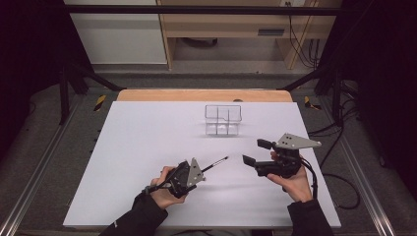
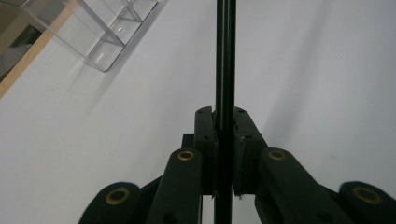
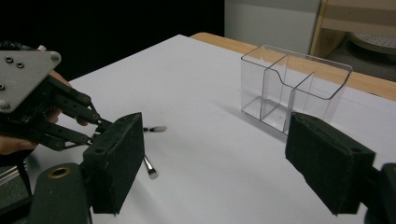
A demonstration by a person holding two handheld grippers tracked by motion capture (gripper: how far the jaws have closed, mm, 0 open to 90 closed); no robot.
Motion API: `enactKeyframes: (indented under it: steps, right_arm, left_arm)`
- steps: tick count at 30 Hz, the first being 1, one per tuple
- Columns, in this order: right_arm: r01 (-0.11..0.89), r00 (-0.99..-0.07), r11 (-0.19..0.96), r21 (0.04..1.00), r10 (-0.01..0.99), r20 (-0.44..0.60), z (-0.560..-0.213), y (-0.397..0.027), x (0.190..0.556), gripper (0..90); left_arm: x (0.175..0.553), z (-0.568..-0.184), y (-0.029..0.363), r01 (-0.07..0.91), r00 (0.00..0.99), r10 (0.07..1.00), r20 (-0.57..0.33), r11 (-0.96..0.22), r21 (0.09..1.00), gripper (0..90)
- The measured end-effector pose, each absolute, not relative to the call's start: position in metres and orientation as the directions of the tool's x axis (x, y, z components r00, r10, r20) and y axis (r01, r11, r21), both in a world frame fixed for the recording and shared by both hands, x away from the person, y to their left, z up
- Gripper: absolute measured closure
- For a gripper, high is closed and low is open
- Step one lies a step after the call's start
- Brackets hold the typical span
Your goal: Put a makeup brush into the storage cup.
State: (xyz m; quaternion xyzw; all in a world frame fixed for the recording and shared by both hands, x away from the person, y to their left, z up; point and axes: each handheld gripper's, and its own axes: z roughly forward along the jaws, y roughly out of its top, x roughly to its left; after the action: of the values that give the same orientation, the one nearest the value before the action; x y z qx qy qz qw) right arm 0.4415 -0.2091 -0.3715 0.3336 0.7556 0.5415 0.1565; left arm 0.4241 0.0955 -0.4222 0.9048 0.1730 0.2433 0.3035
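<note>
Left tongs [image 1: 199, 173] grip a thin black makeup brush [image 1: 217, 162], its long axis pointing to our open, empty right tongs [image 1: 254, 152]; the clear organizer [image 1: 223, 119] stands beyond them on the desk [image 1: 147, 147]

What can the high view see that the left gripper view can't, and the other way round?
The high view brings in the person's two hands, the left hand and the right hand. It also takes in the right claw, open with nothing in it, and the wooden shelf behind the table.

The left gripper view gives a close look at the pads of the left claw squeezing the thin black stick.

Both views have that stick, the clear box and the white table.
</note>
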Motion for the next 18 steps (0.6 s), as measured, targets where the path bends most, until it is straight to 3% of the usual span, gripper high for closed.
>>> enactKeyframes:
  steps: [18]
  right_arm:
    - [0.381, -0.7, 0.069, 0.922, 0.673, 0.239, -0.391, -0.194, 0.446, 16.4]
  left_arm:
    - [0.428, -0.426, 0.103, 0.322, 0.763, 0.624, 0.168, -0.592, 0.738, 82.9]
